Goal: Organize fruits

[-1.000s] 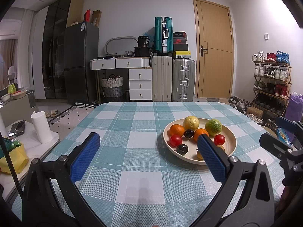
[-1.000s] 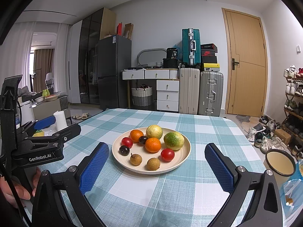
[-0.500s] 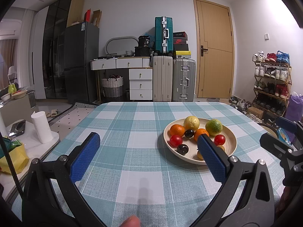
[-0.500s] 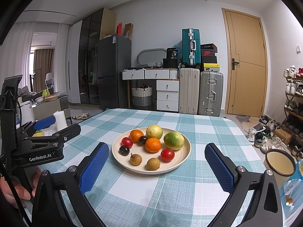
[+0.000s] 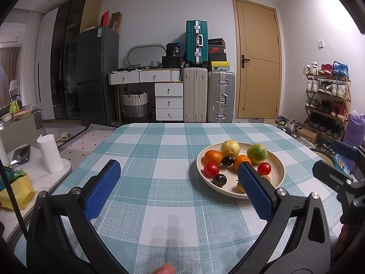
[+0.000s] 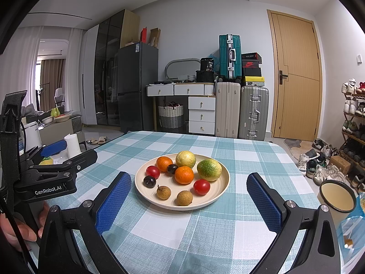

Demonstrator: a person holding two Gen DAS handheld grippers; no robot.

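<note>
A cream plate (image 6: 219,199) on the checked table holds several fruits: two oranges (image 6: 184,175), a yellow lemon (image 6: 185,159), a green citrus (image 6: 209,169), two red tomatoes (image 6: 201,186), two dark plums (image 6: 149,180) and two brown longans (image 6: 163,191). My right gripper (image 6: 188,201) is open, its blue pads flanking the near side of the plate, empty. My left gripper (image 5: 179,188) is open and empty over the cloth, left of the plate (image 5: 277,178); its right pad hides part of the plate's fruit.
The teal checked tablecloth (image 5: 159,150) covers the table. A cream-lined bowl (image 6: 337,196) and a blue packet (image 6: 352,230) sit off the right edge. A paper roll (image 5: 49,154) stands on a side table at left. Suitcases, drawers and a shoe rack lie beyond.
Nothing has moved on the plate or table. A fingertip shows at the bottom edge of the left wrist view.
</note>
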